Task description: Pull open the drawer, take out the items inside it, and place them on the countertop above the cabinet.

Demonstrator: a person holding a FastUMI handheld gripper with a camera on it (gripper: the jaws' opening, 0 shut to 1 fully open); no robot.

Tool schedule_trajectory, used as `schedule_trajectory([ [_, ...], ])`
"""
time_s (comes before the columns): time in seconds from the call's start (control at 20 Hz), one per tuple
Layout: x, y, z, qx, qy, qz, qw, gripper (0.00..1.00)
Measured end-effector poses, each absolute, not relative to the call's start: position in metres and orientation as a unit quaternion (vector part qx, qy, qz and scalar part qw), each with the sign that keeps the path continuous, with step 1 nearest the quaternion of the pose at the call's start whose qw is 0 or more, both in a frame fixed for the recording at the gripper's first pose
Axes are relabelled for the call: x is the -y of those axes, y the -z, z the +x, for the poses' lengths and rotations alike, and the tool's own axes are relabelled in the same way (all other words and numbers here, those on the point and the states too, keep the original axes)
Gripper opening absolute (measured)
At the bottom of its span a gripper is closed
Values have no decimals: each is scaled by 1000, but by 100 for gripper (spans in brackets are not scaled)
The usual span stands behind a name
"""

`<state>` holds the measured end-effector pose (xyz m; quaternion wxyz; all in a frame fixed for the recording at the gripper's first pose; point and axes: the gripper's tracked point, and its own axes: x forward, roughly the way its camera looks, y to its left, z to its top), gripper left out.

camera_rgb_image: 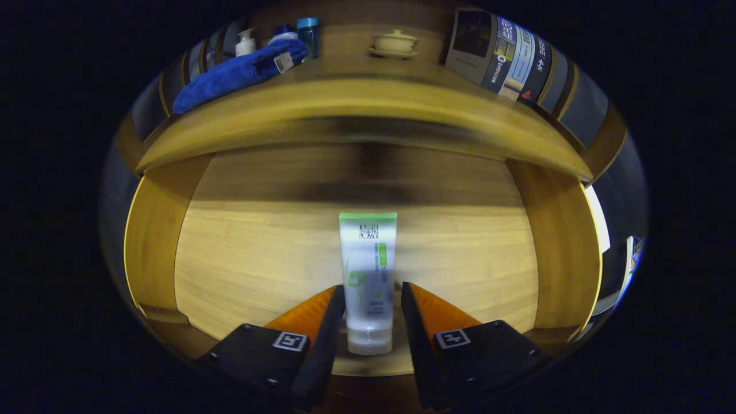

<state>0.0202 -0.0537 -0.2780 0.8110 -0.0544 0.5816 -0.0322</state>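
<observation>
Tool (372, 299) | fingers parted around tube (368, 276), small gaps each side, not grasping | tube lies in drawer (241, 253)

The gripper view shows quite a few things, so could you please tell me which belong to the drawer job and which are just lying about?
Job:
- open drawer
- white tube with green end, lying on the drawer floor between the gripper fingers, which look not quite closed on it
- countertop

Lying about:
- blue cloth
- bottles
- lidded ceramic bowl
- books
</observation>
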Motion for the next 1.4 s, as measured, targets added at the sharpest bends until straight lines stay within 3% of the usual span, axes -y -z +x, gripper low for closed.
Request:
schedule_trajectory([
  [0.05,55,277,20,-580,32,-57,812,57],
  [0.25,48,253,22,-563,34,-44,825,46],
  [0.75,50,147,24,-518,15,-46,854,46],
  [1.1,50,86,81,-471,28,-21,881,46],
  [1.4,45,77,141,-449,39,-38,892,46],
])
